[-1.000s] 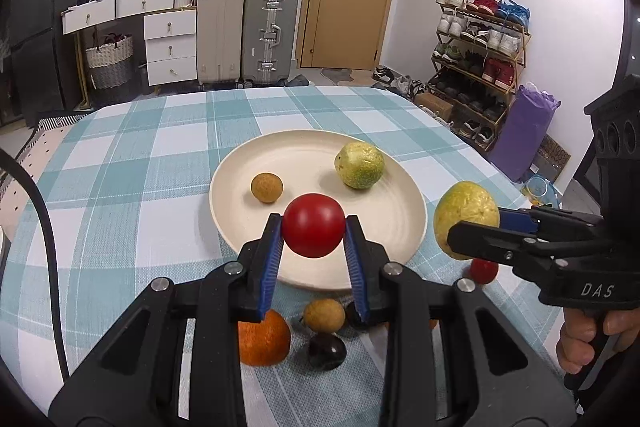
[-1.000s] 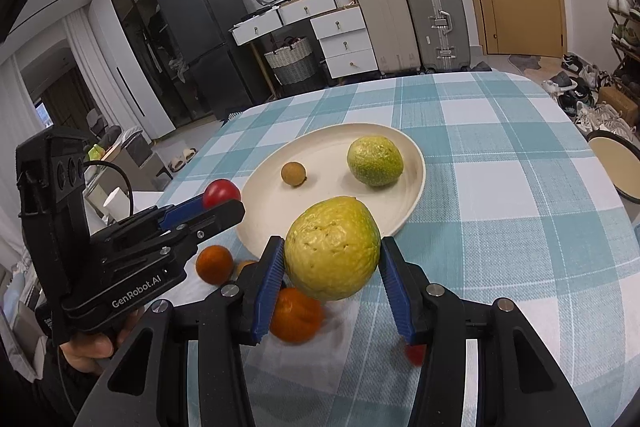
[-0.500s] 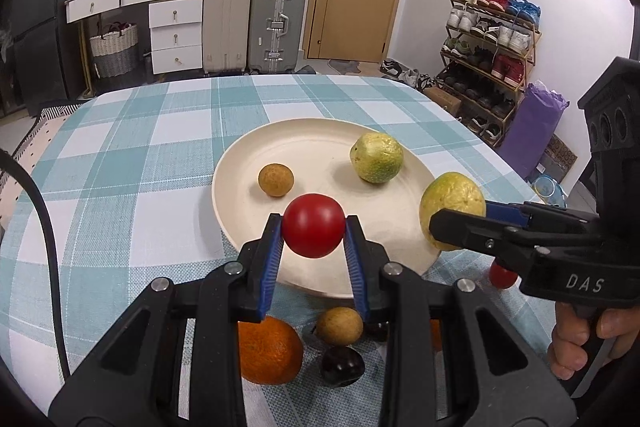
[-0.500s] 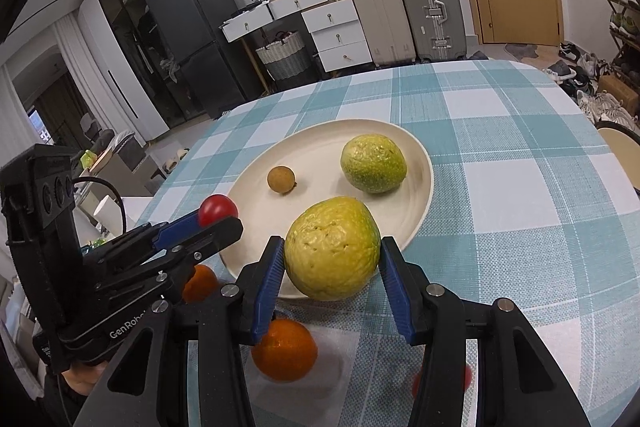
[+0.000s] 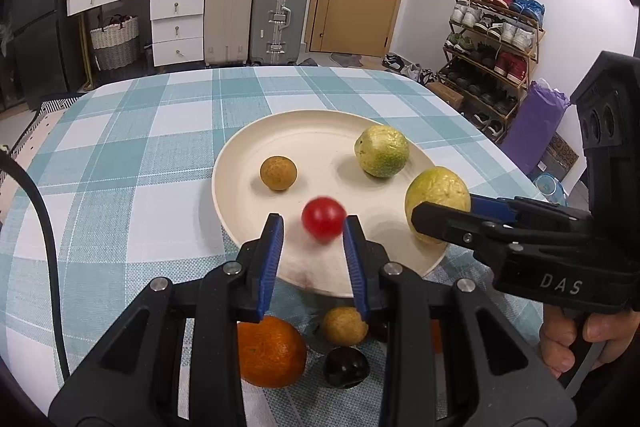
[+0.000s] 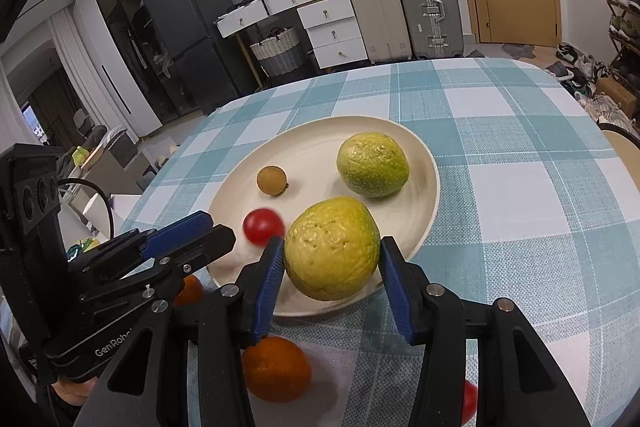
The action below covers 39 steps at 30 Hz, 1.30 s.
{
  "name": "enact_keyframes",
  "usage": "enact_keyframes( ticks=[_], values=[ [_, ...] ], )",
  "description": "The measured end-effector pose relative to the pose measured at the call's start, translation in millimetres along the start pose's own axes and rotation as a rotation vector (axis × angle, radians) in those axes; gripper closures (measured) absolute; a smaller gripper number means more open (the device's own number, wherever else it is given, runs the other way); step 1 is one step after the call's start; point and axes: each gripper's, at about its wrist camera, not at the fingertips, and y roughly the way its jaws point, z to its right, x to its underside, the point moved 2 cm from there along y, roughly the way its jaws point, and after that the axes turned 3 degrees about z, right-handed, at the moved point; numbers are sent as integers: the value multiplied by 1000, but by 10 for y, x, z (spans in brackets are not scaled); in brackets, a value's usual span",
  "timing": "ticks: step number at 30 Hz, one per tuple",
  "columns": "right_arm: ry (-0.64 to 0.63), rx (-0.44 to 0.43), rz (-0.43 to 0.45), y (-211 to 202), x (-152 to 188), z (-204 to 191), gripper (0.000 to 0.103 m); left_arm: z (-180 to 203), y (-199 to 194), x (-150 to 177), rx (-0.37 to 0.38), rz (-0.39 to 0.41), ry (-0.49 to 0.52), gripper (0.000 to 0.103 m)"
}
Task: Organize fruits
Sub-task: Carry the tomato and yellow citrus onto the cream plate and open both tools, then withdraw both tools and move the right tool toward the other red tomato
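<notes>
Red and smeared in both views, the small round cherry tomato (image 5: 324, 223) sits between the blue pads of the left gripper (image 5: 313, 223) with a gap showing on one side. Those jaws stand apart, and I take the tomato to be loose and dropping onto the round cream plate (image 5: 312, 147). The right gripper (image 6: 332, 243) is clamped on the big bumpy yellow-green fruit (image 6: 332, 247), low over the plate's near rim; whether it already touches the plate I cannot tell.

The step in hand looks to be setting that fruit down. I would lower it until it clearly rests on the flat of the plate, a little further in from the rim, then part the pads slowly so it does not roll. It should stay apart from the other yellow-green fruit (image 6: 372, 165) behind it and the small brown round fruit (image 6: 272, 179). The tomato may still wander (it is round and light), so wait for it to settle.

Left on the teal checked tablecloth (image 5: 120, 147) are the orange mandarin (image 6: 276, 367) and a few small fruits by the near edge
</notes>
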Motion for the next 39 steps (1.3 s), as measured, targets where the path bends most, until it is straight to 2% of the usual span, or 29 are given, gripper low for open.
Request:
enact_keyframes(
  ticks=[7,9,11,13,16,21,25,33,39],
  values=[
    [5,30,53,-144,-13,47,51,12,-33,33,-7,-10,22,73],
    [-2,39,56,-215,0,74,45,9,-67,47,-3,-5,26,64],
    [-18,40,67,-304,25,97,41,-4,-109,60,-8,-1,23,47],
    [-29,52,87,-419,56,134,32,-20,-175,67,-8,7,15,40],
    [-15,34,87,-554,117,202,19,-56,-289,78,-12,14,-3,20],
    [-34,54,103,-698,231,247,5,-94,-532,136,-40,47,-6,16],
    [-38,68,111,-785,289,253,0,-130,-706,196,-57,66,-13,1],
    [-36,86,102,-914,419,294,0,-153,-976,335,-74,71,-17,1],
    [-6,90,75,-914,522,360,0,-110,-1024,419,-77,60,9,1]
  ],
)
